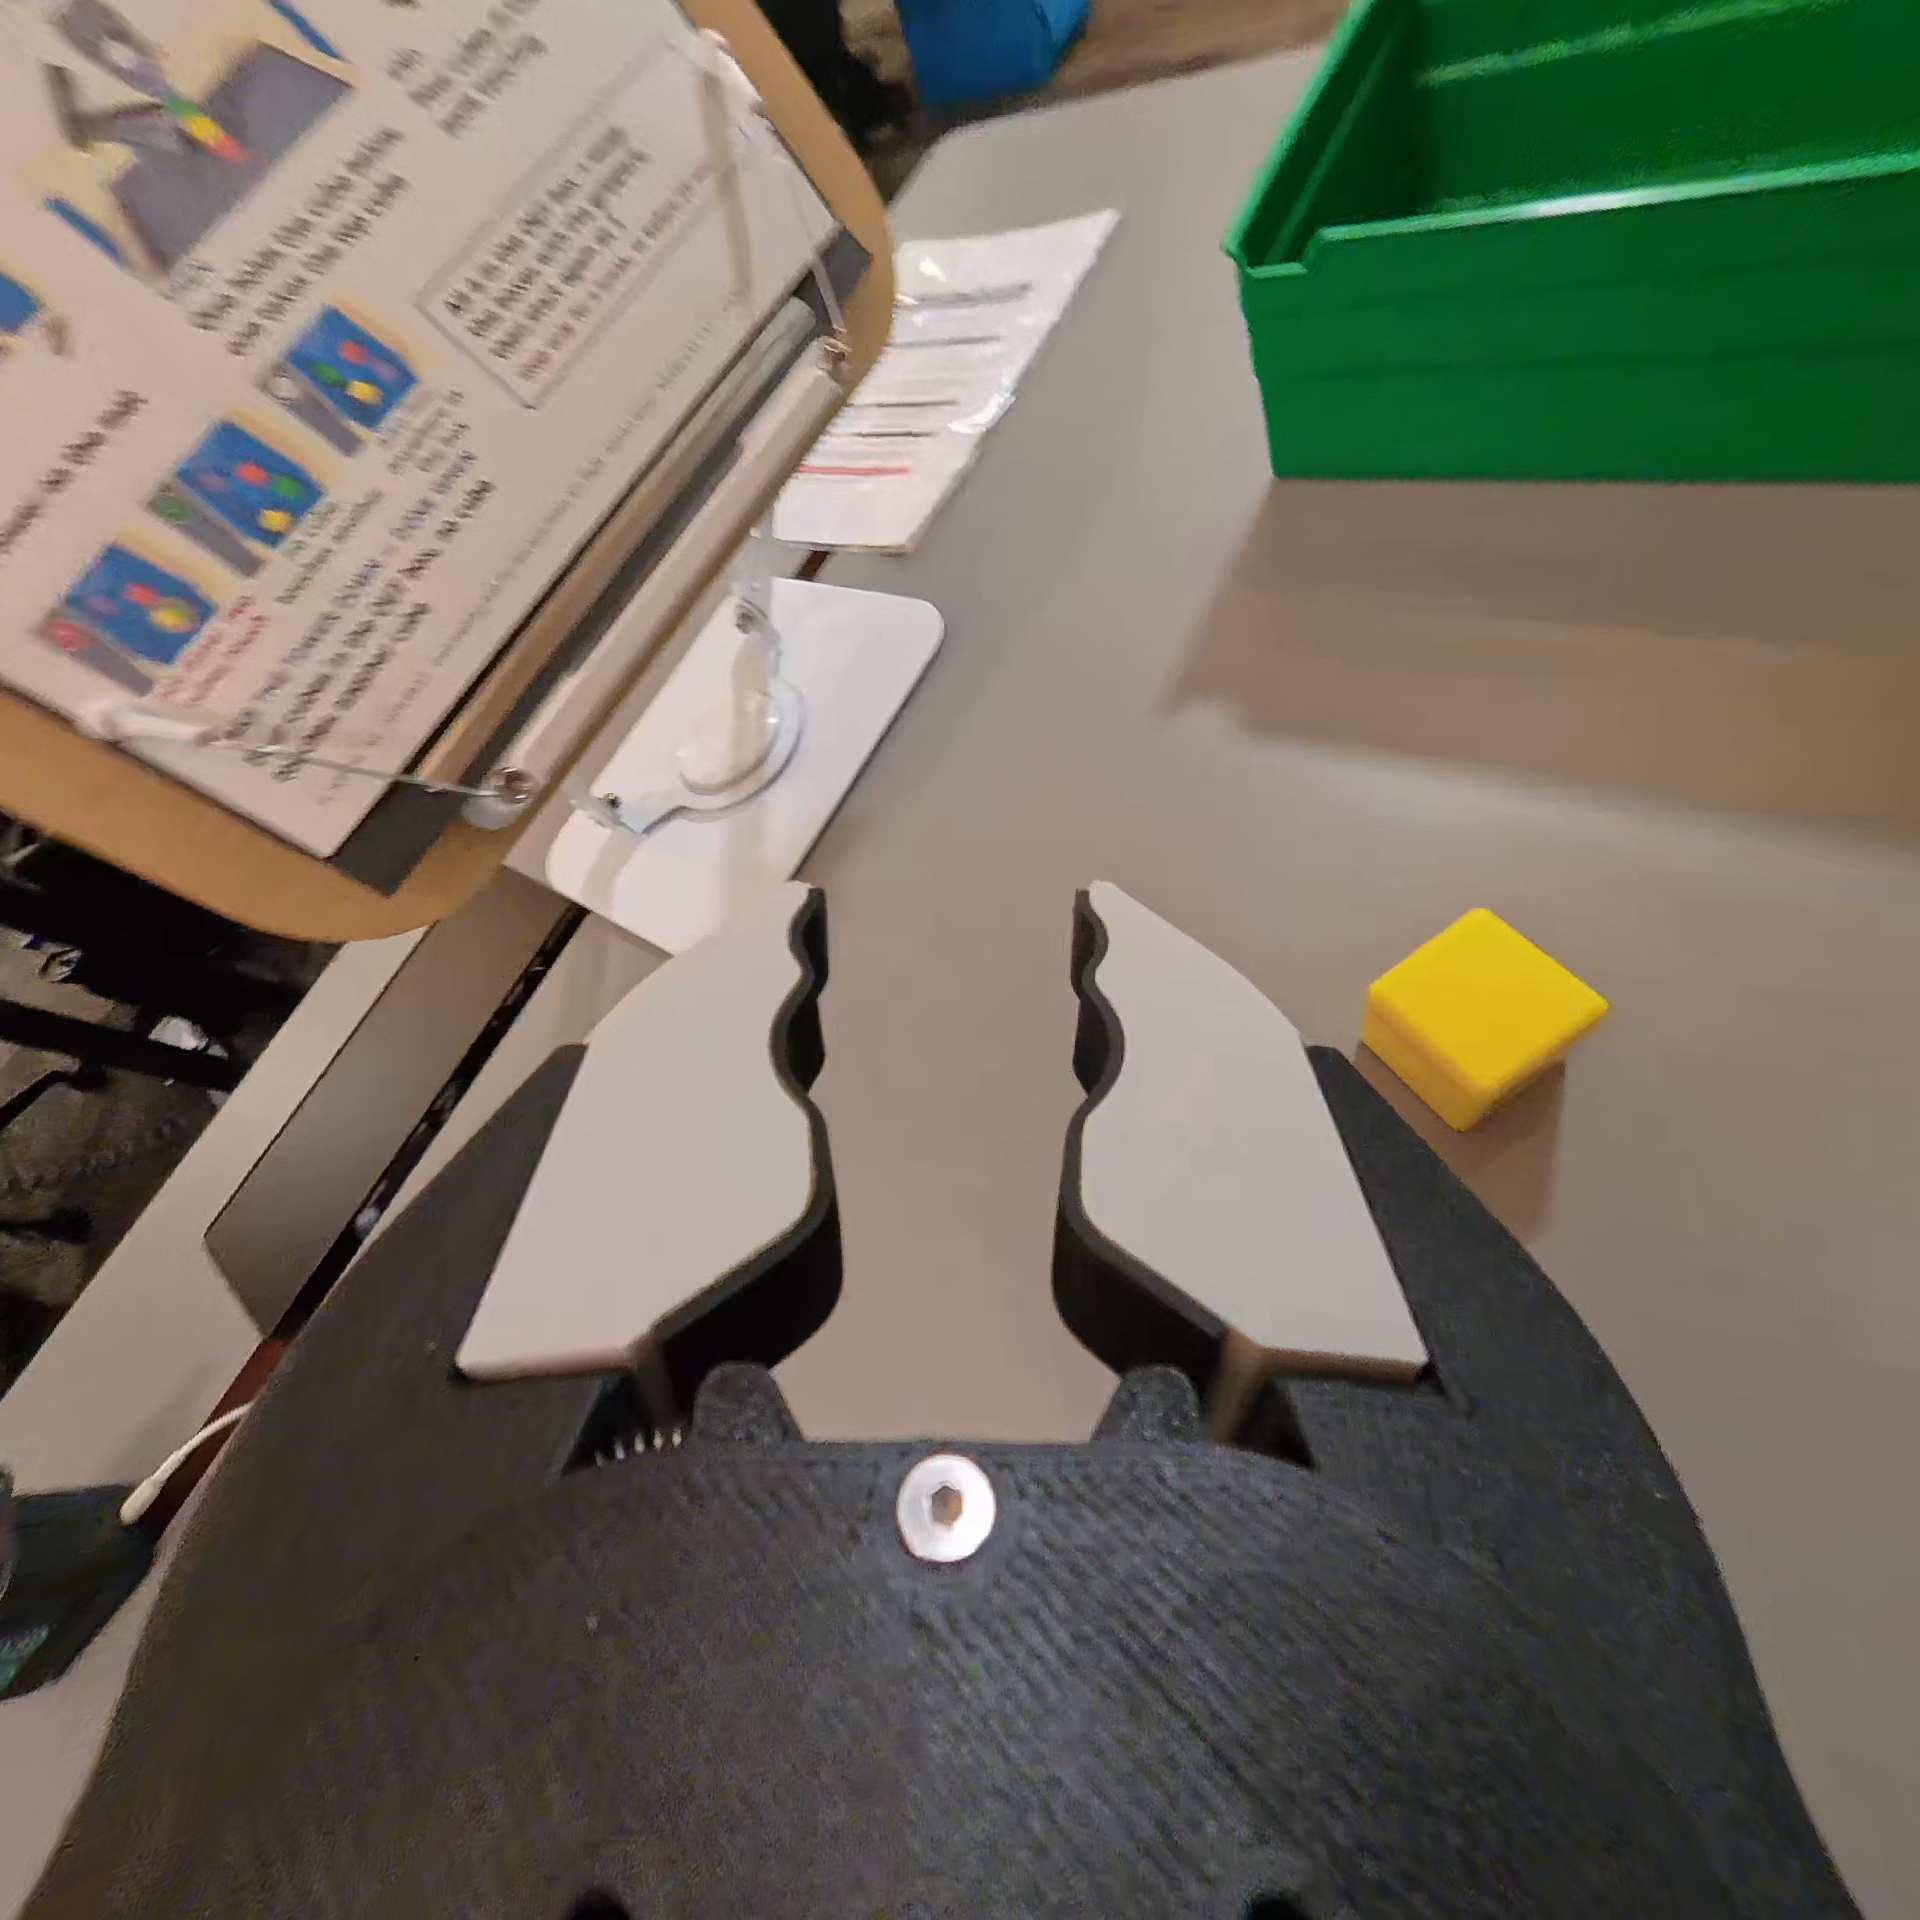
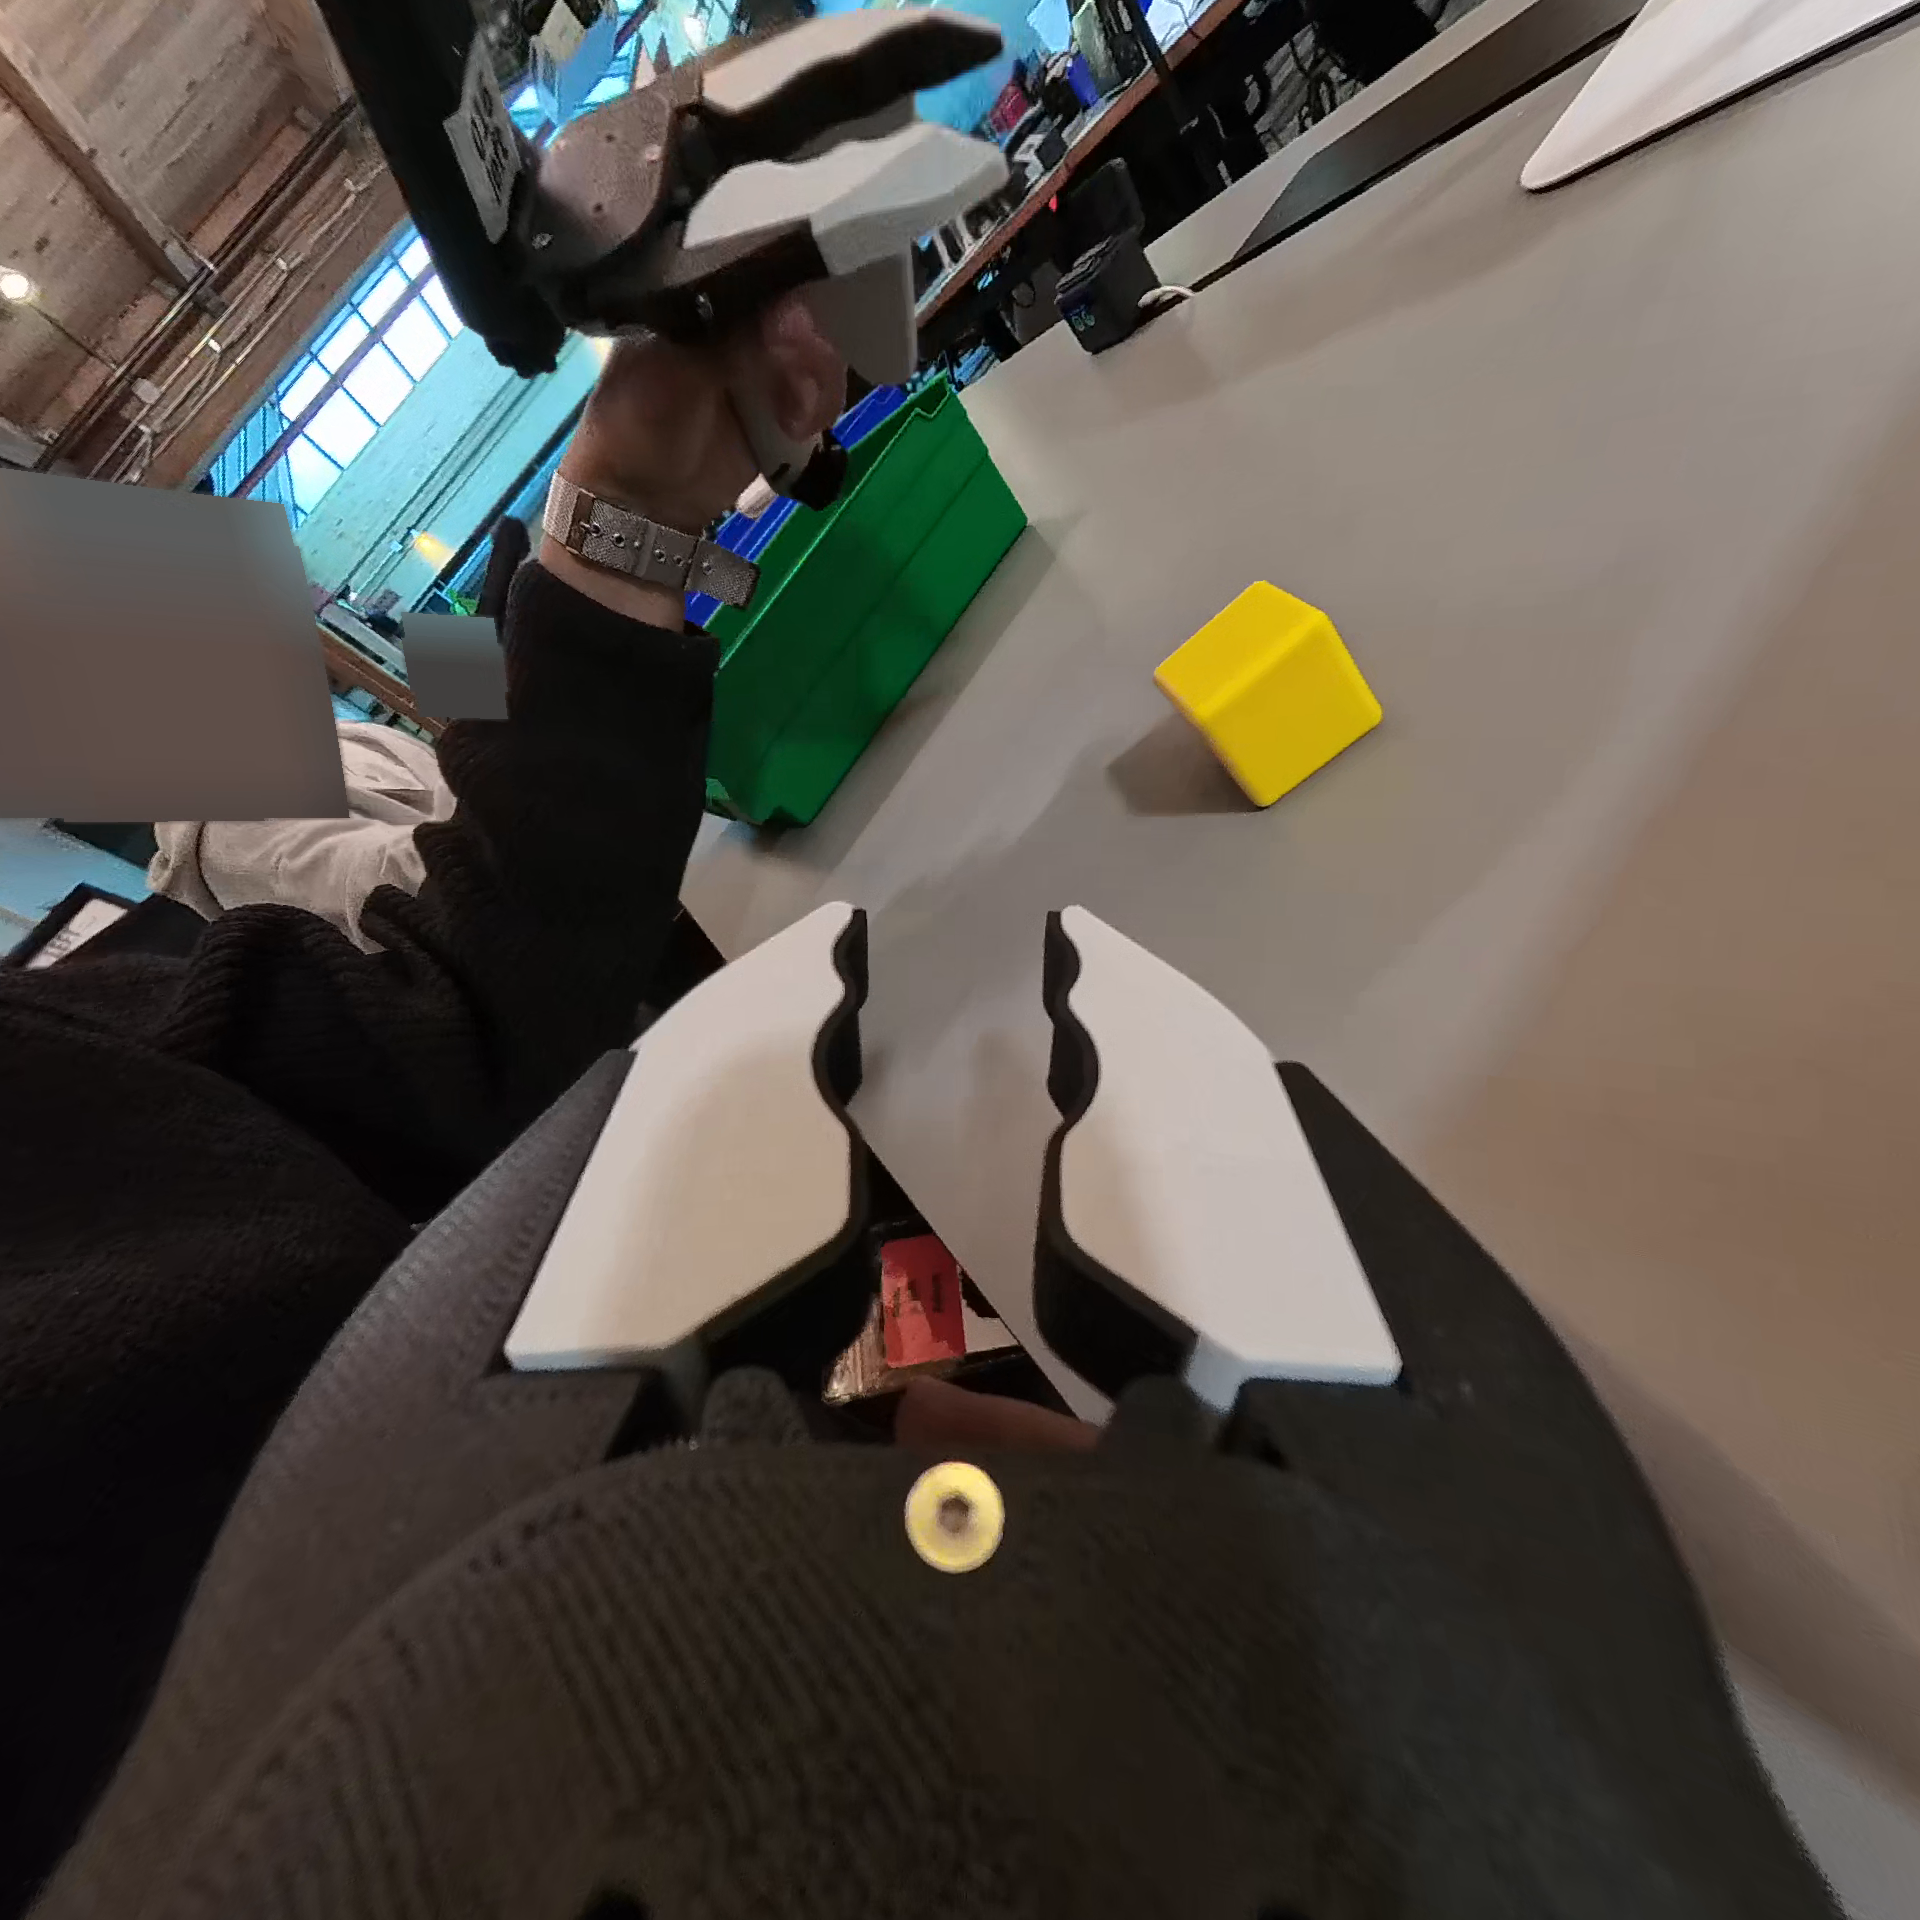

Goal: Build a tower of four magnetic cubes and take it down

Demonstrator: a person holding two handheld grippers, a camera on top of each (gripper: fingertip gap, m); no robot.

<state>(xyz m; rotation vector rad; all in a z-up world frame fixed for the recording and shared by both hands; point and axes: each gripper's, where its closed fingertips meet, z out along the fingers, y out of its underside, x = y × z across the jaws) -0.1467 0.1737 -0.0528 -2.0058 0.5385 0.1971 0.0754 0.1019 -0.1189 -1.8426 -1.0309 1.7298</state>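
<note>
A single yellow cube lies on the grey table, just right of my left gripper's right finger; it also shows in the right wrist view, ahead and to the right of my right gripper. My left gripper is open and empty above the table. My right gripper is open and empty near the table's front edge. The left gripper also shows in the right wrist view, held high in a hand, open. No other cubes are in view.
A green bin stands at the back right, also in the right wrist view. An instruction sheet on a clipboard stand with a white base is at the left. A paper lies behind it. A person's black sleeve is left.
</note>
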